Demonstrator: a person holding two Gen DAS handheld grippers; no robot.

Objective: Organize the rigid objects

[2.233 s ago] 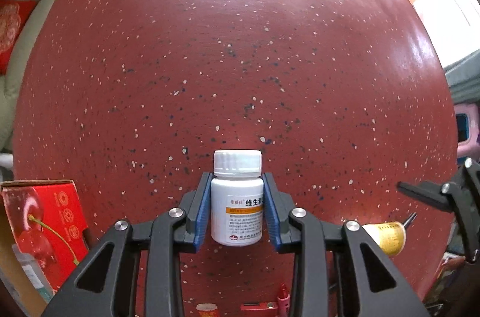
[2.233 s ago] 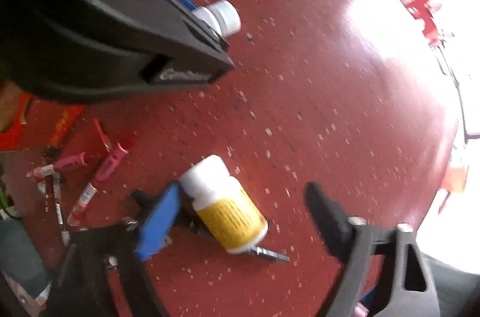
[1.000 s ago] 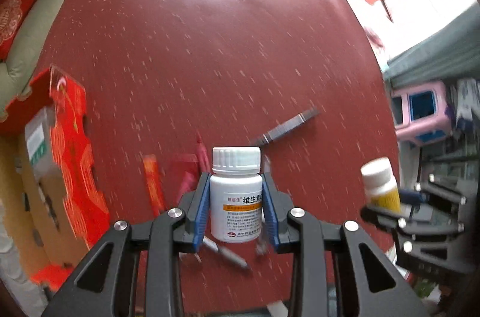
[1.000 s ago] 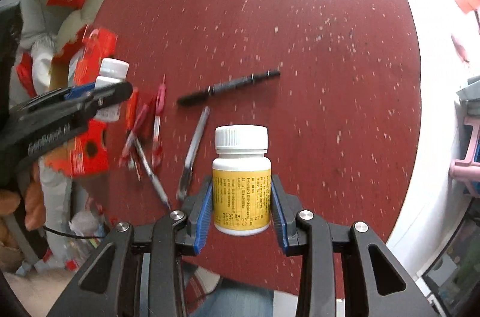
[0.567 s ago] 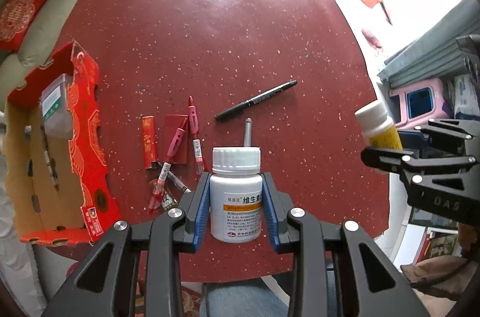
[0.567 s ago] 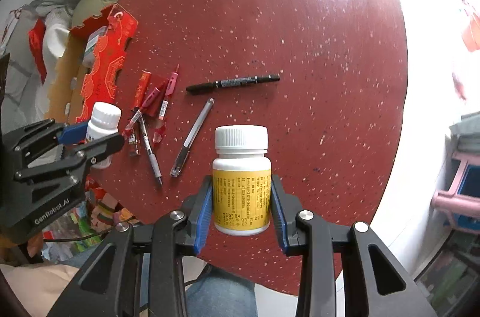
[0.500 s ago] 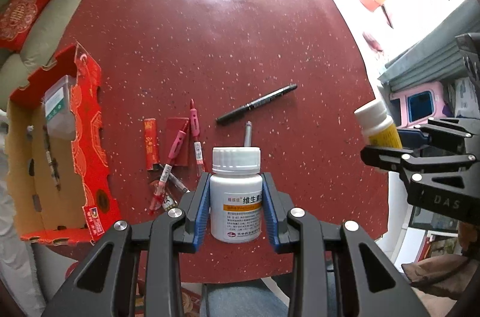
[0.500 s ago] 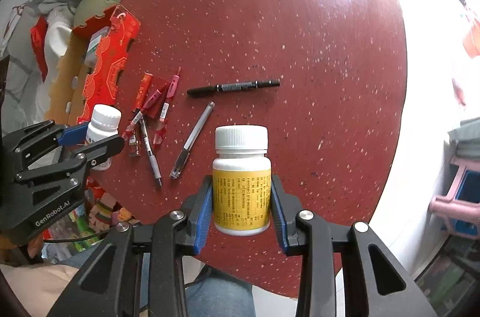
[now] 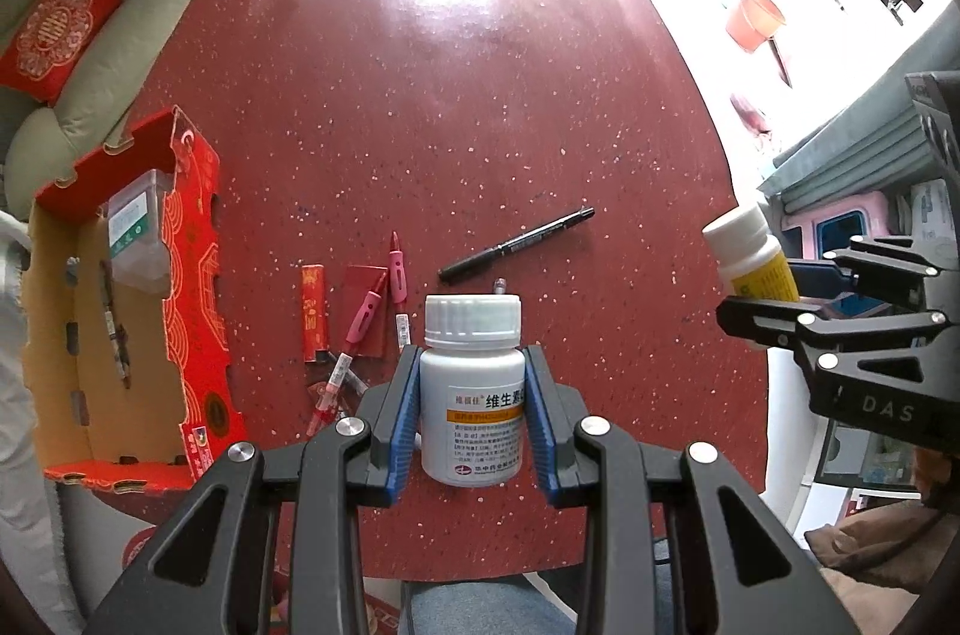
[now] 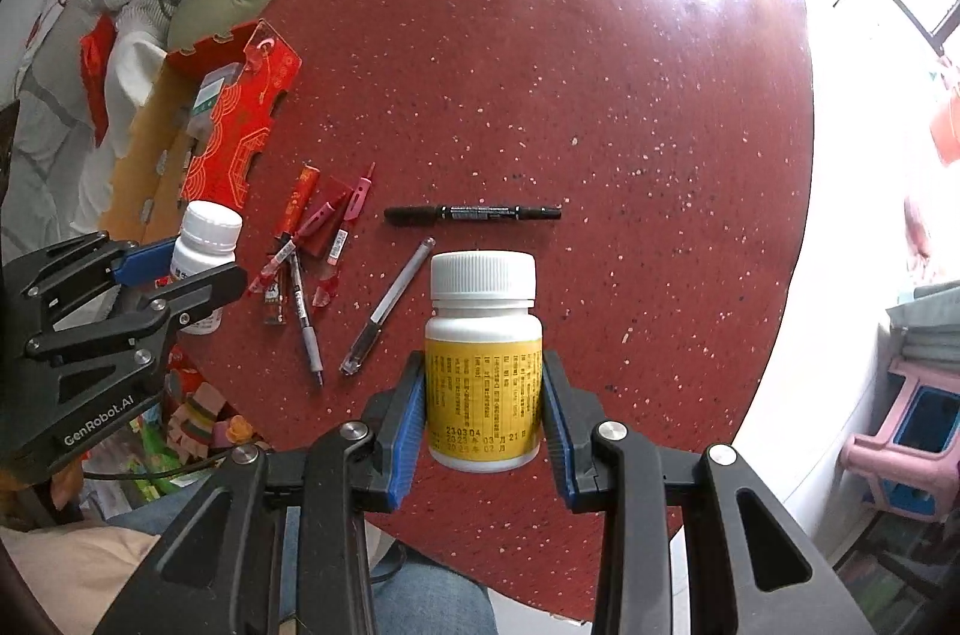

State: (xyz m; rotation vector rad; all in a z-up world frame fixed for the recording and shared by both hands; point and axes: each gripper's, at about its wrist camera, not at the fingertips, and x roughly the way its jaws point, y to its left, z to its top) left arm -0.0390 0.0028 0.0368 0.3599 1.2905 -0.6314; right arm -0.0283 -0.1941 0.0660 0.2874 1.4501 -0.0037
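Note:
My left gripper point(image 9: 472, 398) is shut on a white pill bottle point(image 9: 472, 395) with an orange stripe, held upright high above the red table point(image 9: 420, 107). My right gripper point(image 10: 483, 395) is shut on a yellow-labelled pill bottle point(image 10: 483, 365), also upright and high above the table. Each gripper shows in the other's view: the right one point(image 9: 774, 293) at the right edge, the left one point(image 10: 180, 269) at the left. On the table lie a black marker point(image 9: 516, 243), a clear pen point(image 10: 389, 305) and several red pens point(image 9: 360, 329).
An open red cardboard box point(image 9: 120, 299) stands at the table's left edge, with a clear plastic case point(image 9: 135, 227) inside. A green sofa with a red cushion point(image 9: 51, 35) is behind it. A pink stool point(image 10: 906, 431) stands on the floor at the right.
Both grippers have risen from the table with their bottles; the right one closed on the yellow bottle that lay on its side. In the last half second they rose slightly more.

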